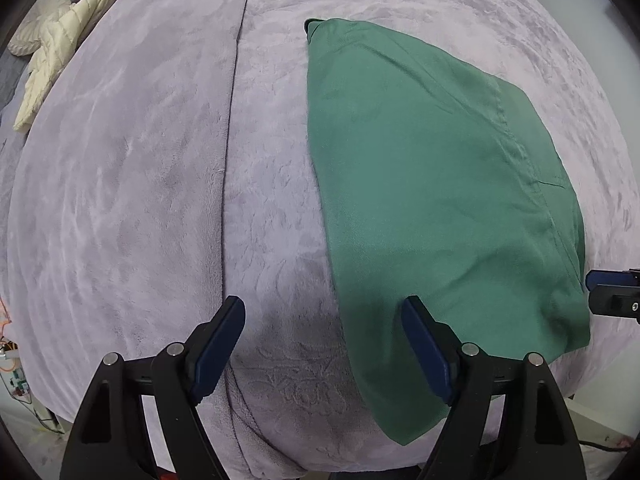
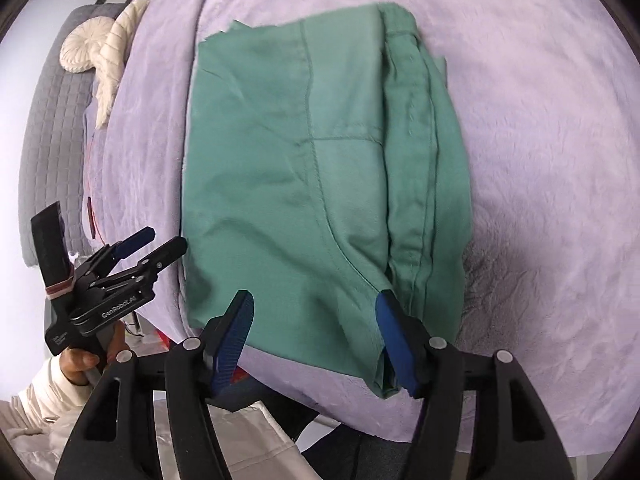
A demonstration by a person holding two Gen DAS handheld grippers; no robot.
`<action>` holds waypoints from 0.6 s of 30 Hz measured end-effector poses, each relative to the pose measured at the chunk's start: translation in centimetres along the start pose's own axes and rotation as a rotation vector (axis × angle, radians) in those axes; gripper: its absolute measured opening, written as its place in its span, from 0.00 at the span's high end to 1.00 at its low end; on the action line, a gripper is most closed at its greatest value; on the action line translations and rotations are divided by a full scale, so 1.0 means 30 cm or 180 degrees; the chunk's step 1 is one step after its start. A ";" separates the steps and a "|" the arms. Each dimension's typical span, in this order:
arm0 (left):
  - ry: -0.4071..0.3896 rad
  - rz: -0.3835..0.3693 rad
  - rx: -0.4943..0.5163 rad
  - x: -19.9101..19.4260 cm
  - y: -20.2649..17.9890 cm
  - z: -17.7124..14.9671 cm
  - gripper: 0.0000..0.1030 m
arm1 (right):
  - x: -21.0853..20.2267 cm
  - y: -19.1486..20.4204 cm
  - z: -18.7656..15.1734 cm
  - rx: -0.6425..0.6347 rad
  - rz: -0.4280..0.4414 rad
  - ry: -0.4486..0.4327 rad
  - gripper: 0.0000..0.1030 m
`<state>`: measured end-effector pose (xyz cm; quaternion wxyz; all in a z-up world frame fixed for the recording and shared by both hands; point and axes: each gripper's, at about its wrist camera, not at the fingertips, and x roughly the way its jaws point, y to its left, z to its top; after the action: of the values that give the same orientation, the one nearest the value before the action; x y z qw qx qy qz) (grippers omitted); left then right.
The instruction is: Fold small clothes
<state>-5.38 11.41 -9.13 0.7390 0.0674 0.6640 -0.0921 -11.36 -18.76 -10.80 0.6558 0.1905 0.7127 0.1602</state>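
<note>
A green garment (image 1: 432,184), folded into a rough rectangle, lies flat on a lilac plush blanket (image 1: 132,200). It fills the middle of the right wrist view (image 2: 320,184). My left gripper (image 1: 322,344) is open and empty, above the blanket just left of the garment's near corner; it also shows at the left of the right wrist view (image 2: 160,244). My right gripper (image 2: 316,336) is open and empty, hovering over the garment's near edge. Its fingertips (image 1: 600,280) show at the right edge of the left wrist view.
The blanket has a long fold line (image 1: 232,120) running away from me. A cream quilted jacket (image 1: 60,40) lies at the far left by a grey quilted headboard (image 2: 52,128). The bed edge (image 2: 340,420) drops off just below the garment's near edge.
</note>
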 end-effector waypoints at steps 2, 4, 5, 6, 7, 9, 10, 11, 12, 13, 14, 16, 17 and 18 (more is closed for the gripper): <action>-0.0004 -0.0041 -0.0021 -0.009 0.009 -0.002 0.21 | -0.022 0.005 0.005 -0.0021 -0.0001 -0.0036 0.34; -0.0020 -0.0047 -0.0023 -0.020 0.012 0.001 0.21 | -0.032 0.012 0.008 -0.0016 -0.0027 -0.0076 0.29; -0.0034 -0.0061 -0.0023 -0.028 0.015 0.001 0.21 | -0.032 0.022 0.012 -0.0006 -0.0039 -0.0102 0.27; -0.0048 -0.0066 -0.0025 -0.033 0.009 0.003 0.21 | -0.030 0.030 0.014 0.0011 -0.0046 -0.0127 0.25; -0.0060 -0.0065 -0.0023 -0.038 0.009 0.004 0.21 | -0.028 0.026 0.015 0.0029 -0.0047 -0.0144 0.24; -0.0069 -0.0055 -0.0018 -0.044 0.007 0.007 0.12 | -0.033 0.024 0.014 0.0065 -0.0051 -0.0175 0.23; -0.0048 -0.0031 -0.0014 -0.045 0.005 0.008 0.03 | -0.039 0.022 0.016 0.0086 -0.0059 -0.0190 0.23; -0.0048 -0.0007 -0.0018 -0.049 0.005 0.006 0.00 | -0.040 0.020 0.016 0.0112 -0.0065 -0.0205 0.23; -0.0050 -0.0006 -0.0022 -0.051 0.003 0.006 0.00 | -0.042 0.018 0.014 0.0140 -0.0072 -0.0221 0.23; -0.0055 -0.0007 -0.0033 -0.056 0.003 0.006 0.00 | -0.045 0.018 0.012 0.0164 -0.0104 -0.0244 0.23; -0.0072 -0.0020 -0.0049 -0.063 0.004 0.007 0.00 | -0.049 0.018 0.012 0.0179 -0.0185 -0.0273 0.21; -0.0100 -0.0016 -0.0071 -0.074 0.004 0.009 0.00 | -0.060 0.031 0.009 0.0162 -0.0362 -0.0332 0.20; -0.0116 -0.0017 -0.0069 -0.078 0.005 0.013 0.00 | -0.068 0.036 0.009 0.0152 -0.0437 -0.0379 0.13; -0.0136 -0.0035 -0.0072 -0.086 0.005 0.015 0.00 | -0.075 0.044 0.008 0.0149 -0.0467 -0.0425 0.07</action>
<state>-5.18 11.59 -6.53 0.7532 0.0533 0.6494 -0.0901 -10.89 -18.69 -8.22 0.7072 0.1633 0.6830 0.0820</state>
